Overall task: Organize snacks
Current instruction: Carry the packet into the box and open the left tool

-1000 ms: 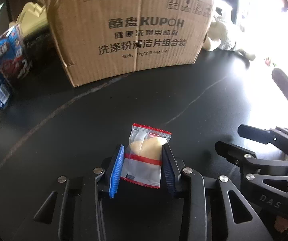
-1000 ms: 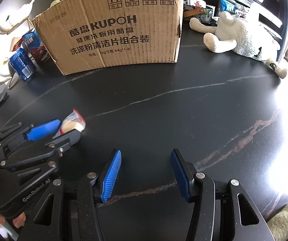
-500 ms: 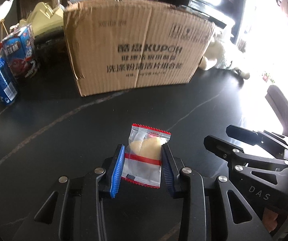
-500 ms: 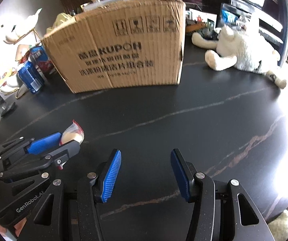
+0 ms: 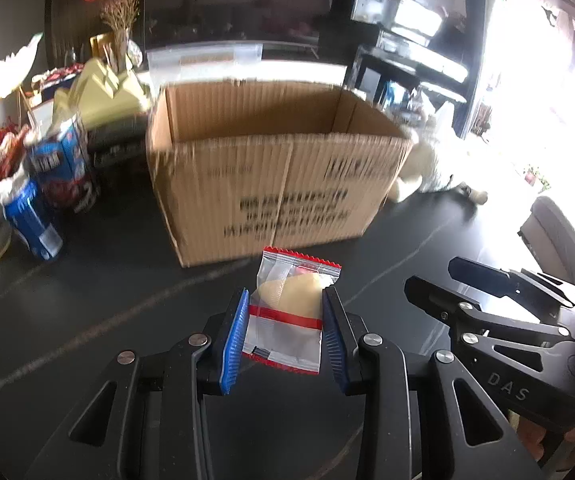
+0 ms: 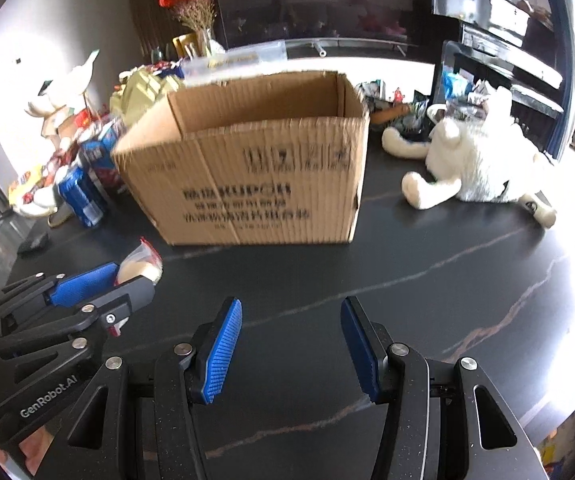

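Note:
My left gripper (image 5: 283,300) is shut on a clear snack packet (image 5: 287,320) with red edges and a pale pastry inside, held above the black table. In the right wrist view the same left gripper (image 6: 123,280) shows at the lower left with the snack packet (image 6: 141,262) sticking out of it. My right gripper (image 6: 291,312) stands open with nothing between its blue pads. An open cardboard box (image 5: 279,184) stands just beyond both grippers; its inside shows from above in both views (image 6: 247,176).
Blue drink cans and snack packs (image 5: 43,196) crowd the table left of the box. A white plush toy (image 6: 479,160) lies to its right. The black marble table (image 6: 427,280) stretches between grippers and box. Shelves and clutter stand behind.
Both grippers have risen with the packet still gripped; the box now appears lower and its open top and inside have come into view.

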Tool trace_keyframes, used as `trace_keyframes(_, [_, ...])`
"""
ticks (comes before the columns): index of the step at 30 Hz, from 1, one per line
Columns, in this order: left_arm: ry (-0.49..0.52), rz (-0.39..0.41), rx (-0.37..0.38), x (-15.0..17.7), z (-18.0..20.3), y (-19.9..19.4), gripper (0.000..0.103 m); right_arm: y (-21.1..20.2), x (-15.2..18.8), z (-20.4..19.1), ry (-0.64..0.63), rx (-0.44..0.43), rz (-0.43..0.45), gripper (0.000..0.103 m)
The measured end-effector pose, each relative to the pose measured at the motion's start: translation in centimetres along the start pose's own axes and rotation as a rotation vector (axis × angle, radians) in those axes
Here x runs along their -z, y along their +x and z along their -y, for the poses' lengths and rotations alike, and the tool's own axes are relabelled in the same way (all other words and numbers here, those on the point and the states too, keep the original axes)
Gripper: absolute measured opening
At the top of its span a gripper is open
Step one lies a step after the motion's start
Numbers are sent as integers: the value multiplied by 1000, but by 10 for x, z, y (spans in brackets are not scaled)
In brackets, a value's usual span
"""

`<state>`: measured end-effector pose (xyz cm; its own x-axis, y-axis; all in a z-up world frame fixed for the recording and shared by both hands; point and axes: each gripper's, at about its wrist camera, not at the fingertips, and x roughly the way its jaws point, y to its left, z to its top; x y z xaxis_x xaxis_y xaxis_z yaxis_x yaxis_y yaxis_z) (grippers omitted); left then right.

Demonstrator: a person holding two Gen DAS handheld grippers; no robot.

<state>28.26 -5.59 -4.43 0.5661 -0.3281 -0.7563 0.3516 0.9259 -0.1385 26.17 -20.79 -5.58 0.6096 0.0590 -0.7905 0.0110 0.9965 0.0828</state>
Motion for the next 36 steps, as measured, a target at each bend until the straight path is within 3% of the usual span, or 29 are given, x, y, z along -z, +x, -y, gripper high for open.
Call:
trace_keyframes(16, [27, 79, -29, -83, 11, -29, 36, -26, -74, 15, 24, 0, 55, 53])
trace_keyframes(32, [60, 65, -133, -146, 3, 11, 38, -1, -130, 18, -5, 55, 36, 53])
trace_keyframes(36, [55, 68, -136, -149, 2, 14, 45, 3, -137, 18, -12, 55, 31, 53])
